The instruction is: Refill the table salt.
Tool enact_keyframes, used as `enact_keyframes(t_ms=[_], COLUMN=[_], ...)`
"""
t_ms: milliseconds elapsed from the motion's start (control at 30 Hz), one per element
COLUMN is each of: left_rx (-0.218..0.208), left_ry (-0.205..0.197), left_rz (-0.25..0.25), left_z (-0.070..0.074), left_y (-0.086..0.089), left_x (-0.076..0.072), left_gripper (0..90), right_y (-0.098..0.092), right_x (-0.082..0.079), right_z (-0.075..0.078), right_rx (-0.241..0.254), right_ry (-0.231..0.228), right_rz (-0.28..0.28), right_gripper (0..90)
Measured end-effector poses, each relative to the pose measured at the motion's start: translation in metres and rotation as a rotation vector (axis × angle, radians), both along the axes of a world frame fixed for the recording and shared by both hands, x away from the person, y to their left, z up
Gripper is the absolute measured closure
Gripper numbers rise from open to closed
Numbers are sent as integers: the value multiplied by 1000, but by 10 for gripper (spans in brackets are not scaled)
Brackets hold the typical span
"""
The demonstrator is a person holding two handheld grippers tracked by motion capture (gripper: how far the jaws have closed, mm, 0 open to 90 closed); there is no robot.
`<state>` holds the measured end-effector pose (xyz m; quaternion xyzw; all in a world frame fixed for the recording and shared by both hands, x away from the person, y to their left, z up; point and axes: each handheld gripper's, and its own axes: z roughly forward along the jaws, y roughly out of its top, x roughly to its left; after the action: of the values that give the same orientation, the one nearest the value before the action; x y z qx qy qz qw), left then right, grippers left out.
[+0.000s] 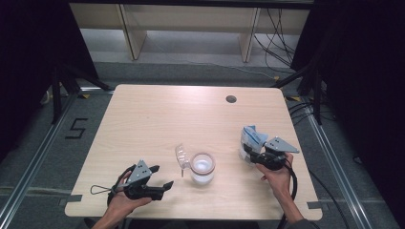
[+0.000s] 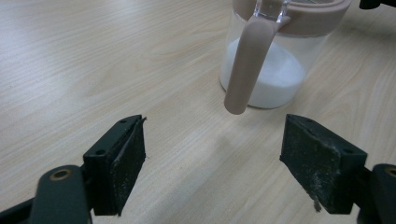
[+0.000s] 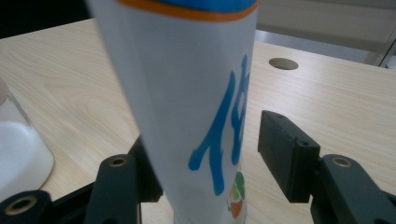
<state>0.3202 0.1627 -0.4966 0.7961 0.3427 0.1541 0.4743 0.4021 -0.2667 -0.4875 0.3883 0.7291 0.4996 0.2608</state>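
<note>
A clear jar [image 1: 202, 168] with a dusty-pink rim holds white powder and stands at the table's front middle. Its clear lid [image 1: 181, 156] is flipped open to the left. In the left gripper view the jar [image 2: 275, 70] stands just ahead, its pink strap [image 2: 246, 65] hanging down the side. My left gripper [image 1: 162, 176] [image 2: 212, 158] is open, left of the jar and apart from it. A white packet [image 1: 250, 137] [image 3: 196, 107] with blue writing stands upright between the jaws of my right gripper [image 1: 248, 155] [image 3: 215, 158]. That gripper is open, with a gap at its right pad [image 3: 285, 149].
A round cable hole [image 1: 231, 99] [image 3: 283, 63] lies at the table's back right. The jar's edge [image 3: 18, 149] shows at the left of the right gripper view. Floor rails, cables and shelf legs surround the table [image 1: 143, 119].
</note>
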Motion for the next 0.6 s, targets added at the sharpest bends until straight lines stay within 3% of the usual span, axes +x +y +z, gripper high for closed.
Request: enact_keyframes(t_ms=[67, 100, 167, 267, 433, 467, 600], left_rx=[0, 0, -6, -6, -6, -6, -8], left_ry=[1, 0, -1, 0, -1, -1, 1], left_rz=[0, 0, -5, -2, -4, -5, 0], left_z=[0, 0, 0, 0, 0, 0, 0], left_y=[0, 0, 0, 0, 0, 0, 0], left_x=[0, 0, 0, 0, 0, 0, 0], left_gripper=[216, 216, 215, 216, 216, 216, 216], right_y=[0, 0, -1, -2, 1, -1, -3], right_x=[-1, -1, -1, -2, -5, -5, -6], right_z=[2, 1, 2, 3, 5, 6, 8], right_rx=[-5, -9, 8, -1, 40, 24, 39], right_ry=[18, -1, 3, -3, 9, -6, -6], right_rz=[7, -10, 6, -12, -1, 0, 6], right_gripper=[446, 435, 416, 408, 381, 377, 362])
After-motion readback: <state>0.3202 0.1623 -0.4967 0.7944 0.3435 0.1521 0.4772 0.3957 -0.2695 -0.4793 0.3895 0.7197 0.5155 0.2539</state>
